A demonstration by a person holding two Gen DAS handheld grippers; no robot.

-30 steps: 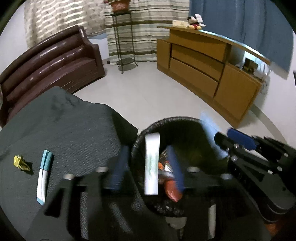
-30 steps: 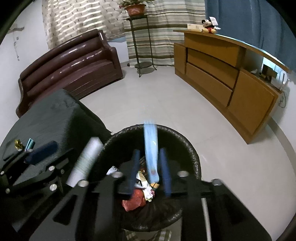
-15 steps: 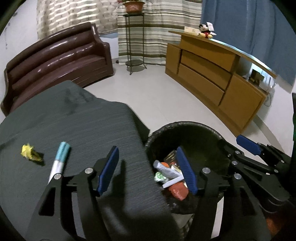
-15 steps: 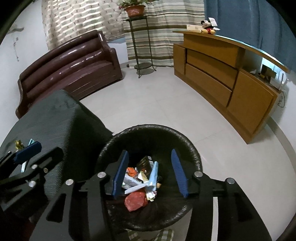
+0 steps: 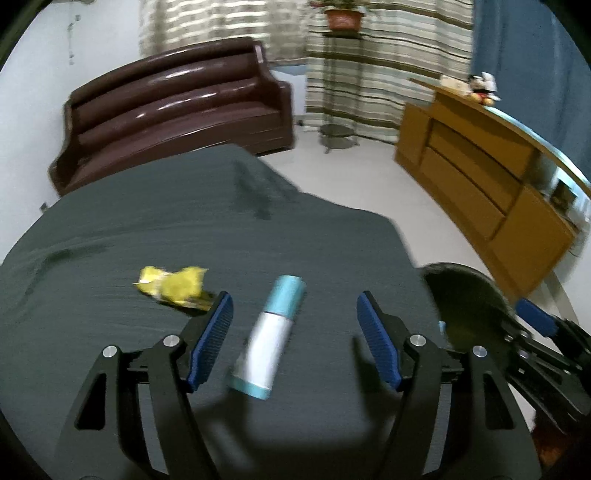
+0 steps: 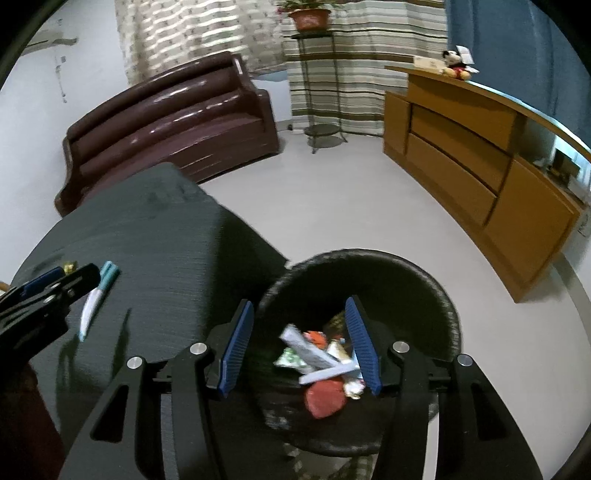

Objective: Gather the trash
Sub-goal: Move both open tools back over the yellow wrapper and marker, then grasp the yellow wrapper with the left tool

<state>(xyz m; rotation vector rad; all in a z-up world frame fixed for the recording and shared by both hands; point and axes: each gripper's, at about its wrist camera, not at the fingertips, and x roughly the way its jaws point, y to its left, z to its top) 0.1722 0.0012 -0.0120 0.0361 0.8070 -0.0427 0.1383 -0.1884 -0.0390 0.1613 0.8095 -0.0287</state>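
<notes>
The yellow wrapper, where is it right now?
In the left wrist view, the yellow wrapper lies on the dark table, just left of the white-and-teal tube.

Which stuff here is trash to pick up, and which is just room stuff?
For the job:
- white and teal tube
- yellow crumpled wrapper
- black bin

Just there:
- brown sofa
- wooden cabinet
- potted plant
- plush toy

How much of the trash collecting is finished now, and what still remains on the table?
Done: several wrappers and a tube lie in the black bin. In hand: nothing; the left gripper and the right gripper are both empty, their jaws having just been opening. The left one is over the table. Left: the white and teal tube and the yellow crumpled wrapper remain on it.
</notes>
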